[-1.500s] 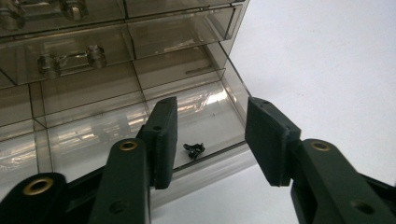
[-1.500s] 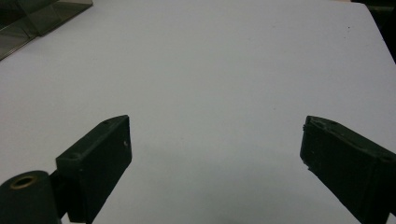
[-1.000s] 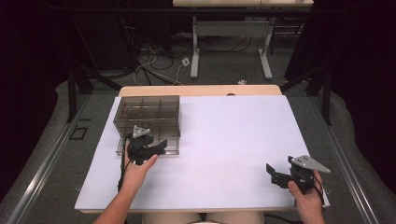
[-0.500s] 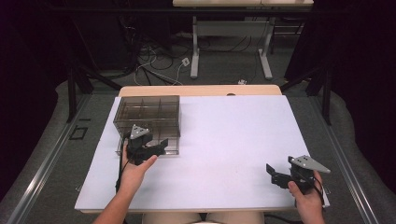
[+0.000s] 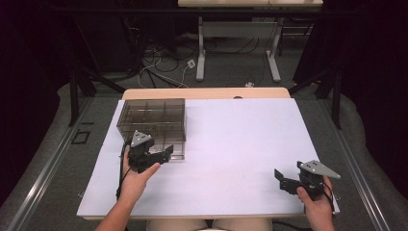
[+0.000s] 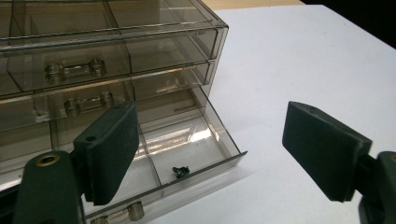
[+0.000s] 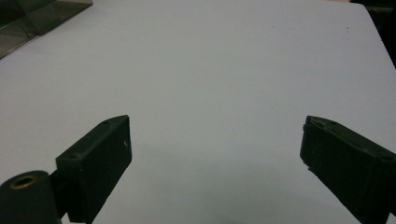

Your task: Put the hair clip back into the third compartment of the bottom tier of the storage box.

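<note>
**Two open tongs at a drawer cabinet on a white tabletop**

A smoky transparent drawer cabinet point(image 5: 153, 121) stands at the far left of the white tabletop point(image 5: 240, 144). Its lowest drawer point(image 6: 187, 154) is pulled out toward the person, and one small dark item point(image 6: 180, 171), possibly a screw, lies in a front compartment near the drawer's front wall. The upper drawers sit closed, each with a clear handle point(image 6: 74, 70). The left tongs point(image 5: 155, 158), held in the left hand point(image 5: 137, 175), hover just at the cabinet's front; the jaws are spread wide and grip nothing. The right tongs point(image 5: 285, 180), held in the right hand point(image 5: 315, 204), sit near the tabletop's front right corner, well apart from the cabinet, jaws likewise wide and empty above bare surface.
</note>
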Demonstrator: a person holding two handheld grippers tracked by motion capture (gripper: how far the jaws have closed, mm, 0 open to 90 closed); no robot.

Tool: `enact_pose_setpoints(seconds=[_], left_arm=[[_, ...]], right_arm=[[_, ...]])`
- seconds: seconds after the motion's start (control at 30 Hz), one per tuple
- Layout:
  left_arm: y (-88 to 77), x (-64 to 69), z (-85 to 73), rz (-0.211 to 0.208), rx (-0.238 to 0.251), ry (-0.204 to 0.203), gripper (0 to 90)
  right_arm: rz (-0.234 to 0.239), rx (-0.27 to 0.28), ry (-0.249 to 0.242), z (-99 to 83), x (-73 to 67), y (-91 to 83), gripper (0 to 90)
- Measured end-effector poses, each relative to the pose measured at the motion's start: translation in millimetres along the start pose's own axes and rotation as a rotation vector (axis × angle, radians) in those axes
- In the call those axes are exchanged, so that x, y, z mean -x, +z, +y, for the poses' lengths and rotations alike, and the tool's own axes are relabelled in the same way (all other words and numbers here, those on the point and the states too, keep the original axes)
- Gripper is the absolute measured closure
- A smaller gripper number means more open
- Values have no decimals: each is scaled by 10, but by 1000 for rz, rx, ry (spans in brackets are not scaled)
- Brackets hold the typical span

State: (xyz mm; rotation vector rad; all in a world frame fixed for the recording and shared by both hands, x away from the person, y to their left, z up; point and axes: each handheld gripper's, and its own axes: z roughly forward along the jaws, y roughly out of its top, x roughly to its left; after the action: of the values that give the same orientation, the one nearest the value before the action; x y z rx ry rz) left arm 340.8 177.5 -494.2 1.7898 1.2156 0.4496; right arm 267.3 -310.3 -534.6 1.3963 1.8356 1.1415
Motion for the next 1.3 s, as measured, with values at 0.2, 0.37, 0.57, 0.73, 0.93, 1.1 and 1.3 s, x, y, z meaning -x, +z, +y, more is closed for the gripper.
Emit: enact_pose_setpoints(seconds=[0.2, 0.37, 0.57, 0.73, 0.93, 1.1, 1.3], left_arm=[[-69, 11, -9, 2, 17, -5, 147], [-151, -6, -28, -11, 35, -7, 75], [-249, -40, -49, -10, 58, -15, 4], [-326, -70, -83, -5, 71, -16, 4], [-405, -100, -126, -8, 79, -14, 4], [-459, -109, -163, -4, 89, -6, 4], [-517, -115, -202, -8, 95, 6, 6]], right_arm=[[0, -4, 0, 1, -2, -5, 84], [1, -4, -1, 0, 2, -8, 84], [0, -9, -6, 1, 0, -10, 84], [-3, -13, -6, 1, 0, -11, 84], [0, -7, -8, -1, 4, -8, 84], [3, -6, -7, -3, -2, -9, 84], [0, -5, -9, -4, 2, -12, 84]])
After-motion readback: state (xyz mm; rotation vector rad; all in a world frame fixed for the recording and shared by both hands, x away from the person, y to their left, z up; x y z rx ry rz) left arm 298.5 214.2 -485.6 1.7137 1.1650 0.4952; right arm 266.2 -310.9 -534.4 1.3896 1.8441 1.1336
